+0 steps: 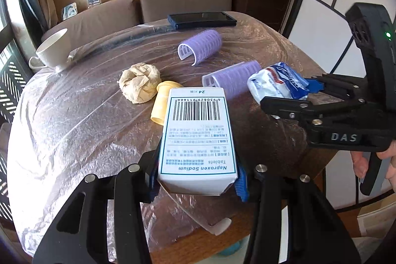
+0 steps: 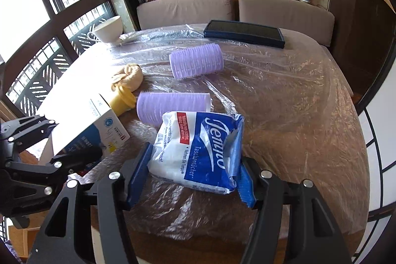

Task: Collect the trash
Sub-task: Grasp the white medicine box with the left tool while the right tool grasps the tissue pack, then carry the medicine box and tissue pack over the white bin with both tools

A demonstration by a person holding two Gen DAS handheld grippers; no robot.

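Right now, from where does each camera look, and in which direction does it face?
Left wrist: sits on the left gripper, facing down across the wrapped table; its fingers clamp the tablet box. The right gripper and a hand show at right.
Right wrist: sits on the right gripper, facing down over the same table; its fingers clamp the tissue pack. The left gripper shows at left.
Shared: purple rollers, crumpled paper, white cup.
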